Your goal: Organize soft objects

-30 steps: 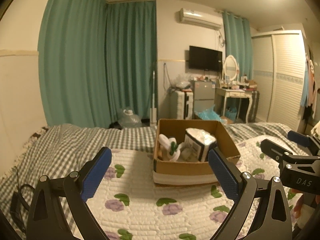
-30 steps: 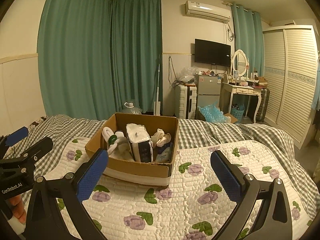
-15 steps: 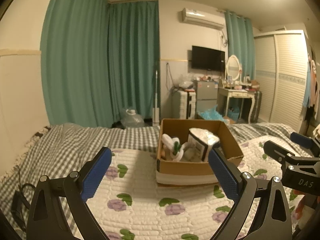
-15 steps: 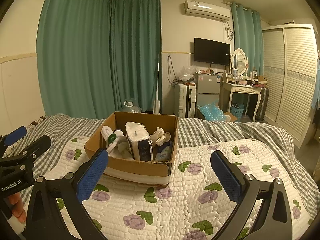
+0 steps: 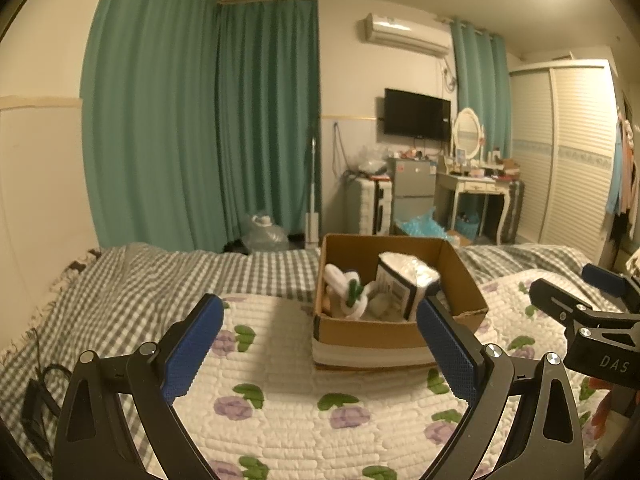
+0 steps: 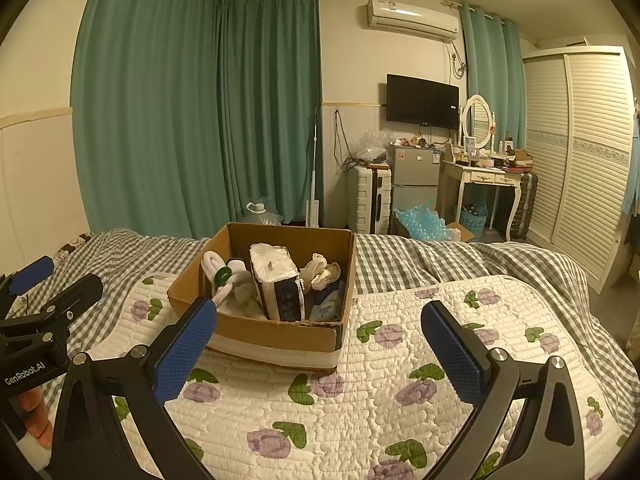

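Note:
A brown cardboard box (image 5: 368, 330) (image 6: 276, 332) sits on the floral quilt on the bed. Inside it are a white plush toy with a green part (image 5: 348, 290) (image 6: 218, 276), a wrapped tissue pack (image 5: 404, 280) (image 6: 276, 280), a cream cloth (image 6: 322, 272) and a blue packet (image 6: 326, 310). My left gripper (image 5: 320, 354) is open and empty, held above the quilt in front of the box. My right gripper (image 6: 320, 354) is open and empty, held to the right and in front of the box. Each gripper shows at the edge of the other's view.
The white floral quilt (image 6: 360, 408) lies over a grey checked blanket (image 5: 120, 280). Beyond the bed stand green curtains (image 6: 200, 112), a suitcase (image 6: 368, 200), a small fridge (image 6: 414, 188), a dressing table (image 6: 486, 184) and a wardrobe (image 6: 584, 152).
Both grippers have drawn back and tilted up slightly; the box sits a little lower and more to the right in the left view. Both stay open and empty.

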### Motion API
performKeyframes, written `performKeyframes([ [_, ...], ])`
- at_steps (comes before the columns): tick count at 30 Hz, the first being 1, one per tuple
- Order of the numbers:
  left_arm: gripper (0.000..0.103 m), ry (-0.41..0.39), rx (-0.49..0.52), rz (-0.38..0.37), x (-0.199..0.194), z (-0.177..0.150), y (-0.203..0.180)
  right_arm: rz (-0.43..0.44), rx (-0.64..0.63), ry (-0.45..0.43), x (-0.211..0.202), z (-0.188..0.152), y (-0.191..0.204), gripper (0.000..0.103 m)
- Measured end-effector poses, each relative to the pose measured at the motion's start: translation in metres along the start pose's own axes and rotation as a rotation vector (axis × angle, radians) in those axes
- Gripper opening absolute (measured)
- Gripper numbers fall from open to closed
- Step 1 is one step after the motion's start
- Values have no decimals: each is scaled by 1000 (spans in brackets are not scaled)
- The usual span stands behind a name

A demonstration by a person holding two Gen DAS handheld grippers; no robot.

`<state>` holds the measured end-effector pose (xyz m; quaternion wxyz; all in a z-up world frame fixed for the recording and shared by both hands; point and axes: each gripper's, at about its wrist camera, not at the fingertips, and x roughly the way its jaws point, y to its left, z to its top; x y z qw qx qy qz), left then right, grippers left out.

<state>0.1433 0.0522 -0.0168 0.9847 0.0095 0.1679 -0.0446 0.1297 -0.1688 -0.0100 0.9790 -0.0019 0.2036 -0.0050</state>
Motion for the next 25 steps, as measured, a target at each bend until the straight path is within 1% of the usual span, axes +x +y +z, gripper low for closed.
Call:
performKeyframes([
  [25, 99, 13, -6, 7, -1, -5, -1, 1, -3, 8, 3, -3, 4, 103],
])
